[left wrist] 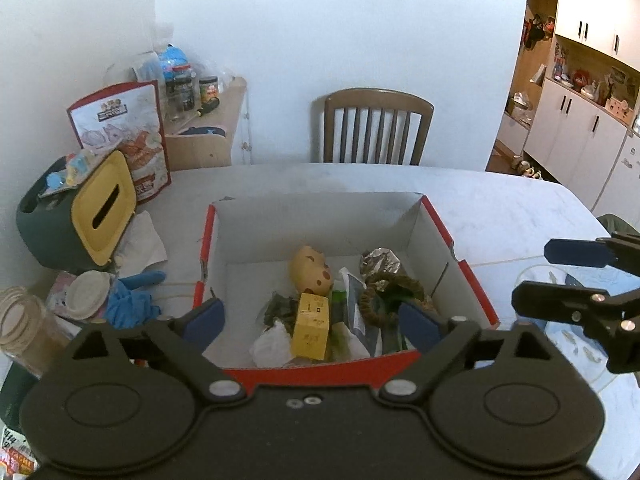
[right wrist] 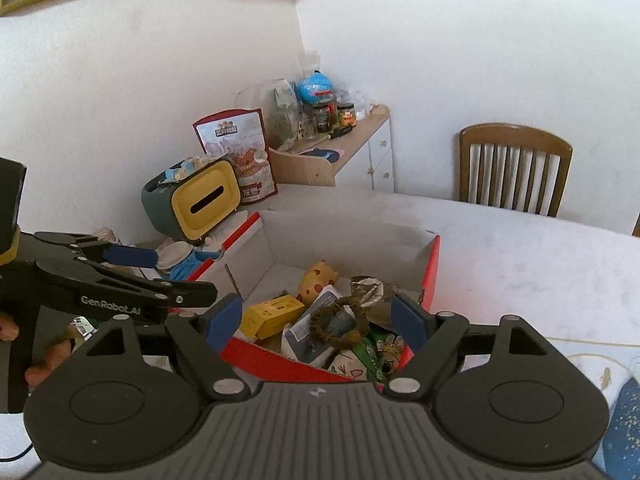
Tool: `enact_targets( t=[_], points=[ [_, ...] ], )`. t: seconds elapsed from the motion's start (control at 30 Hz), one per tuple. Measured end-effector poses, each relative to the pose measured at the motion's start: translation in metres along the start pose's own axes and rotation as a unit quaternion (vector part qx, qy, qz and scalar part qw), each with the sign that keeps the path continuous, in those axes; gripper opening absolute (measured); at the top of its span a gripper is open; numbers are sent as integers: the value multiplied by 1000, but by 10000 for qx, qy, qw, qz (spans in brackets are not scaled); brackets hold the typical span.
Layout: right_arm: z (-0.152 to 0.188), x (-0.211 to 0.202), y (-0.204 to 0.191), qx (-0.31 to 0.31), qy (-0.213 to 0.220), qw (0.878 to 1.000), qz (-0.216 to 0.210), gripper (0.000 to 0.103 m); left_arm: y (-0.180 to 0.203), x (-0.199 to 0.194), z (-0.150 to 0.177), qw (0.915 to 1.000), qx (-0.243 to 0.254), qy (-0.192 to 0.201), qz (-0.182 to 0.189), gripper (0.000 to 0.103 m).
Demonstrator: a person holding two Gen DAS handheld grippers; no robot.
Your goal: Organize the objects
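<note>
A red cardboard box (left wrist: pixel 442 224) (right wrist: pixel 434 264) with a white inside stands on the pale table. In it lie a yellow carton (left wrist: pixel 311 326) (right wrist: pixel 272 315), a tan spotted toy (left wrist: pixel 311 270) (right wrist: pixel 318 280), a brown braided ring (left wrist: pixel 390 296) (right wrist: pixel 338 322), crumpled foil (left wrist: pixel 378 261) and several packets. My left gripper (left wrist: pixel 316 322) hangs open above the box's near edge, nothing between its fingers. My right gripper (right wrist: pixel 316 322) is open too, over the box's near right corner; in the left wrist view it shows at the right (left wrist: pixel 560 276).
Left of the box stand a green and yellow tissue holder (left wrist: pixel 72 216) (right wrist: pixel 200 200), a snack bag (left wrist: pixel 128 136), a blue glove (left wrist: pixel 134 300), a paper cup (left wrist: pixel 86 290) and a glass jar (left wrist: pixel 20 320). A wooden chair (left wrist: pixel 372 128) sits behind the table. A hand (right wrist: pixel 40 364) holds the left gripper.
</note>
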State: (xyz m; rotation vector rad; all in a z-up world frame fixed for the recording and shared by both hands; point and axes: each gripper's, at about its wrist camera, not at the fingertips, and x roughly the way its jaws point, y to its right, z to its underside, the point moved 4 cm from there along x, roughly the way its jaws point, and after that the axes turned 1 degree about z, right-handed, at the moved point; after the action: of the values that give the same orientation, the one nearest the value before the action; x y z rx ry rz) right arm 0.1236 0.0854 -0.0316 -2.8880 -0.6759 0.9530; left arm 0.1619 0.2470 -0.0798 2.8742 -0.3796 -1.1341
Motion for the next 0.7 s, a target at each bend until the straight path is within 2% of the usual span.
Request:
enact_targets(
  t=[0.2,0.37,0.7],
  points=[
    [2,-11,-6,-141,137,9998,25,85,3,-11,3,10000,-30,68,-14,101],
    [5,-19,-7,-110,230,9997,20,102,4,-17,6,9999,-40,86,-34,102],
    [11,-34,-2,35,439,9989,131,103,12,-28,10,9999,-2,112,1,103]
  ],
)
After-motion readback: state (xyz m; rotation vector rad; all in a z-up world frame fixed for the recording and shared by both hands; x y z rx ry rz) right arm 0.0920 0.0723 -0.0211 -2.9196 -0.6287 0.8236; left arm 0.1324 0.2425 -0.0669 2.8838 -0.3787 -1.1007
